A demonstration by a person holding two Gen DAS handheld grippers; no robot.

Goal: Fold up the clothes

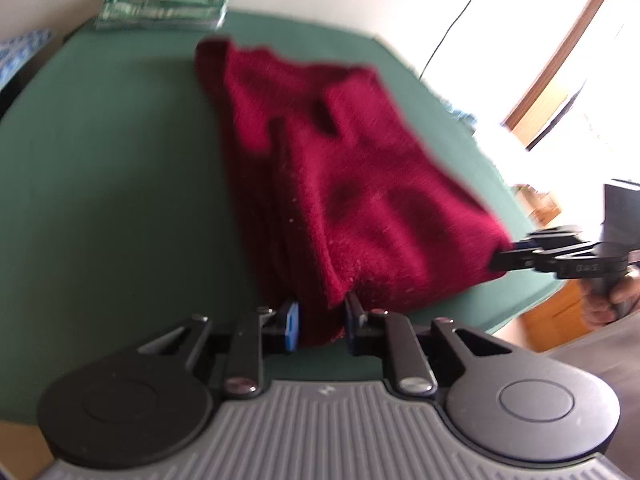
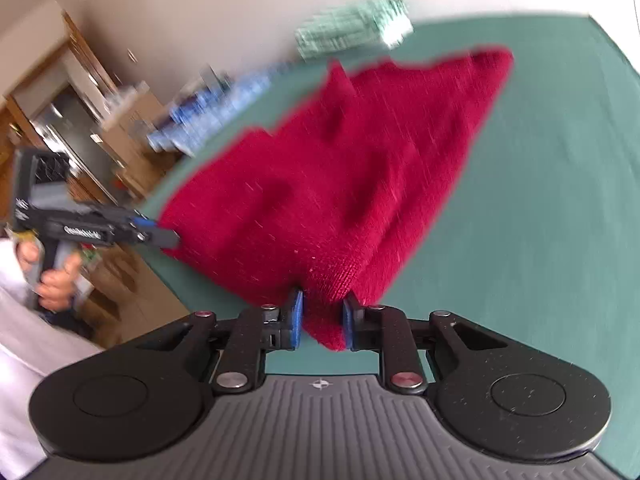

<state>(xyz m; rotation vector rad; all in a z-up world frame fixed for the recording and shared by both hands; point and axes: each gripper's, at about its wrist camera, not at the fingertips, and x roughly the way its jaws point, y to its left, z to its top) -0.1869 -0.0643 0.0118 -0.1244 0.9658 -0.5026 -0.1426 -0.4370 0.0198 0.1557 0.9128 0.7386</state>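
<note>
Dark red knitted garment bunched on green cloth-covered surface, near end lifted between both grippers, far end trailing on the surface toward its far edge. Left gripper: blue-padded fingers pinching a near corner of the knit, fabric wedged between pads. Right gripper: blue-padded fingers pinching the other near corner, fold of knit hanging down between pads. Each gripper visible in the other's view, nose against the garment edge: right gripper at, left gripper at, both out over the near edge of the surface. Hand wrapped around the left gripper's handle. Folded green-and-white patterned stack at far left corner of the surface, well apart from the garment. Blue-and-white patterned cloth just off the left edge, blurred. Wooden cabinets beyond left side; black cable on the white wall, bright window with wooden frame off right. Motion blur across both views.
</note>
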